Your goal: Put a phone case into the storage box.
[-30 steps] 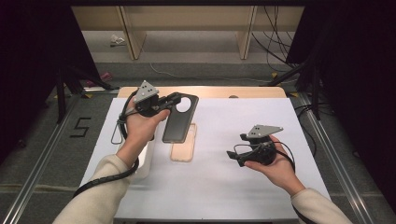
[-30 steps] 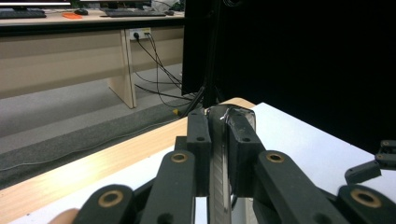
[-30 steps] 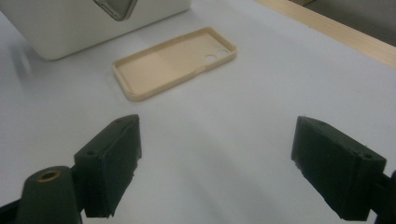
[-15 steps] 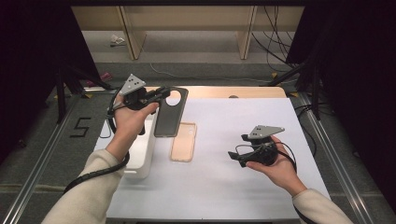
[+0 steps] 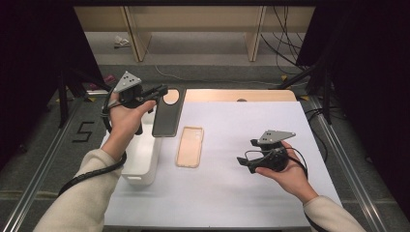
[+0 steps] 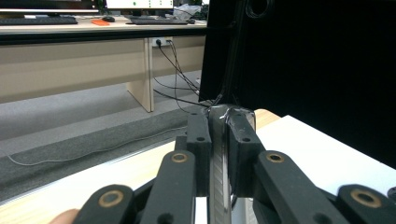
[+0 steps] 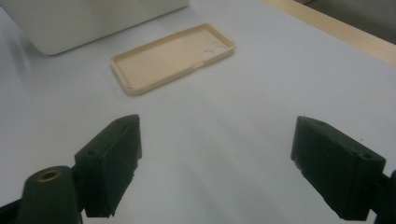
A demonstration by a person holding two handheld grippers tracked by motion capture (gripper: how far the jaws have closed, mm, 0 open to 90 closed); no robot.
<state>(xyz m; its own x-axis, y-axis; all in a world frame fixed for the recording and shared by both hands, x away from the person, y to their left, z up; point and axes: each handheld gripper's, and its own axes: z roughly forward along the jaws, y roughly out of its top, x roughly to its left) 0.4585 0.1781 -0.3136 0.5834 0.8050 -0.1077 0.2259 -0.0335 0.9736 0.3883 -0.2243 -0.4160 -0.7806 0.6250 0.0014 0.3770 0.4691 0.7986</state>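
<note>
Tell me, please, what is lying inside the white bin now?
Little can be seen inside the white bin: only a bare white strip of its floor shows. The person's left hand and the dark phone case in the left hand-held gripper cover the rest.

The person's left forearm hides part of the white rectangular plastic bin; the right gripper view crops it at the top.

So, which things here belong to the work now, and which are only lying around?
In the work:
- dark phone case, clamped in the left gripper
- beige phone case, flat on the table
- white bin
- right gripper, open

Lying about:
- cables on the floor
- desk legs
</note>
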